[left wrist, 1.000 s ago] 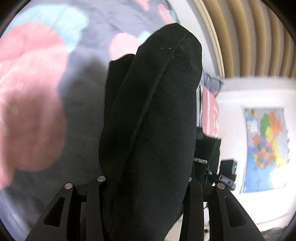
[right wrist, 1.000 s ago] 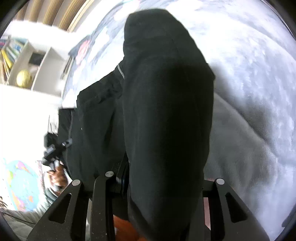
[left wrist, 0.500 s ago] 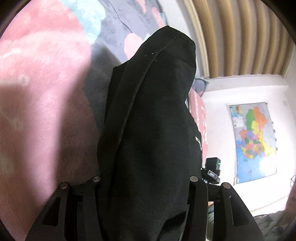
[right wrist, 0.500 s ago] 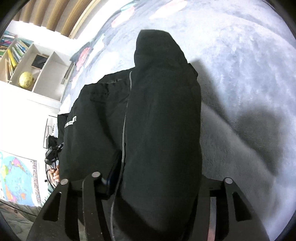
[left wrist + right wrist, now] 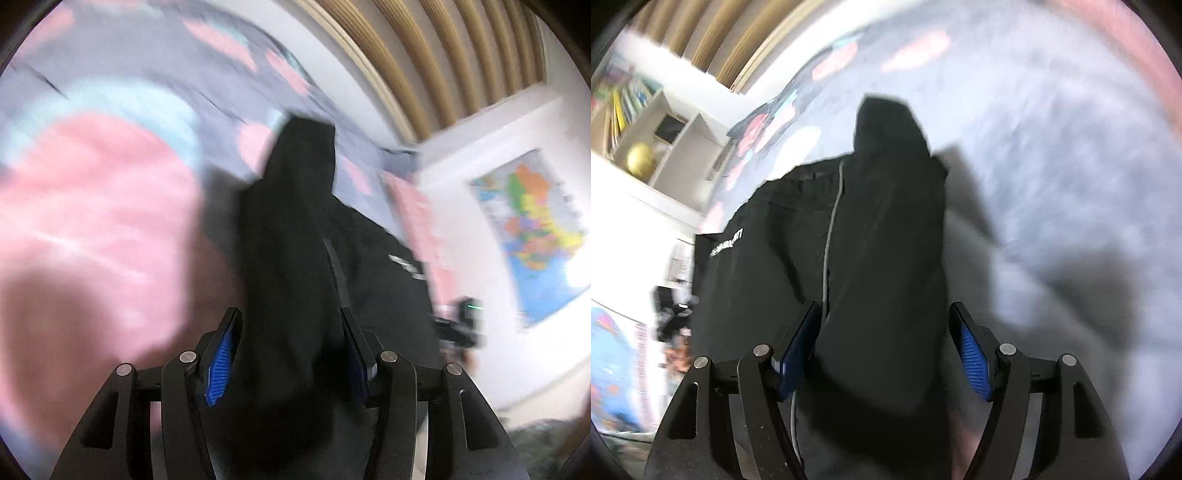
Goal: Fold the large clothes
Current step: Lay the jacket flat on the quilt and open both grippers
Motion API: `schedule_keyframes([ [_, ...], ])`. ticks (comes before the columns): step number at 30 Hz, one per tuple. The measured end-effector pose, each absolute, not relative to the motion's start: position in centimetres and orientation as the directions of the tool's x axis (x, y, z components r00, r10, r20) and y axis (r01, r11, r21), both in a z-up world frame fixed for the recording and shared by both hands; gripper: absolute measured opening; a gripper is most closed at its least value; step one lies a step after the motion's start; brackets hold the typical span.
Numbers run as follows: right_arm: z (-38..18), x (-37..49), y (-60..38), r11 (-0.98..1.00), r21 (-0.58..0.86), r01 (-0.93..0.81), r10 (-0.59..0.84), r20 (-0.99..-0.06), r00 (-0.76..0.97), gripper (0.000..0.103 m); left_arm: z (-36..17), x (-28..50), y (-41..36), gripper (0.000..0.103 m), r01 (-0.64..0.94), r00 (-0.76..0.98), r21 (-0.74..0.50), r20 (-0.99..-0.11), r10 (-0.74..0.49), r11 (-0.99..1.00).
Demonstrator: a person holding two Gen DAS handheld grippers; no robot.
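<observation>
A black jacket (image 5: 879,236) lies on a grey, pink-patterned blanket (image 5: 92,206), its long axis running straight away from both cameras. The left gripper (image 5: 288,354) and right gripper (image 5: 886,347) have jaws parted, fabric bunched loosely between them.

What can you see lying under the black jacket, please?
Under the black jacket lies a fluffy grey blanket with pink and pale blue patches. The part directly beneath the garment is covered, so anything there cannot be seen.
</observation>
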State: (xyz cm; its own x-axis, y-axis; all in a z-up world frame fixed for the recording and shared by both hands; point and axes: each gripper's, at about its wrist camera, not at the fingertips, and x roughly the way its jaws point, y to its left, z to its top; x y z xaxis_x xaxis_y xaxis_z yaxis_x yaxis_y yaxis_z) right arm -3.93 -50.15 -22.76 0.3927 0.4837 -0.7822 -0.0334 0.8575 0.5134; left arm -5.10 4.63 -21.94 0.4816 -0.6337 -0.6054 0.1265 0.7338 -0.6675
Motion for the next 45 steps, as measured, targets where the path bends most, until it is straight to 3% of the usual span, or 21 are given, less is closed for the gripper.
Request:
schedule_keyframes([
  [4,-17.8,-5.7,-48.4,0.969,0.240,-0.067,0.240,-0.832,0.499,0.075,-17.4,-7.6,4.8,0.054,0.067,0.557,-0.528,-0.684,-0.471,0.847],
  [10,-14.2,-4.3,-41.8,0.979,0.148,-0.140,0.200,-0.827,0.526,0.079,-12.1,-8.5,-2.9,0.054,0.145,0.588,-0.361,-0.717,-0.374,0.921],
  [14,-16.3,-1.8,-37.2,0.980,0.103,-0.170,0.174,-0.857,0.486,0.079,-15.0,-5.9,-7.8,0.054,0.118,0.545,-0.308,-0.775,-0.321,0.944],
  [17,-21.2,0.6,-35.5,0.984,0.103,-0.146,0.150,-0.921,0.361,0.078,-19.3,-3.4,-9.7,0.054,0.045,0.438,-0.303,-0.850,-0.291,0.952],
  [20,-23.6,1.2,-36.6,0.979,0.172,-0.106,0.198,-0.924,0.328,0.078,-20.8,-2.5,-9.3,0.054,0.001,0.443,-0.345,-0.841,-0.309,0.939],
  [23,-22.5,0.6,-37.6,0.977,0.196,-0.079,0.211,-0.917,0.340,0.077,-19.7,-2.6,-8.9,0.054,-0.025,0.441,-0.359,-0.842,-0.312,0.933],
  [26,-20.1,-2.1,-38.2,0.983,0.165,-0.084,0.185,-0.901,0.392,0.077,-17.8,-4.8,-9.8,0.054,0.001,0.476,-0.279,-0.845,-0.245,0.960],
  [29,-17.4,-7.1,-38.8,0.992,0.085,-0.091,0.119,-0.865,0.488,0.080,-16.1,-8.6,-10.3,0.054,0.019,0.542,-0.272,-0.806,-0.239,0.962],
  [33,-19.3,-10.2,-38.5,0.996,0.024,-0.083,0.059,-0.892,0.448,0.082,-17.0,-11.3,-11.4,0.055,-0.006,0.549,-0.238,-0.812,-0.196,0.971],
  [37,-22.1,-10.9,-37.5,0.995,-0.073,-0.073,-0.032,-0.888,0.459,0.093,-19.4,-11.1,-12.7,0.057,-0.031,0.540,-0.204,-0.827,-0.155,0.978],
  [45,-17.3,-13.9,-37.4,0.995,-0.094,-0.017,-0.067,-0.814,0.578,0.093,-17.0,-14.2,-14.0,0.057,-0.064,0.620,-0.077,-0.784,-0.021,0.995],
])
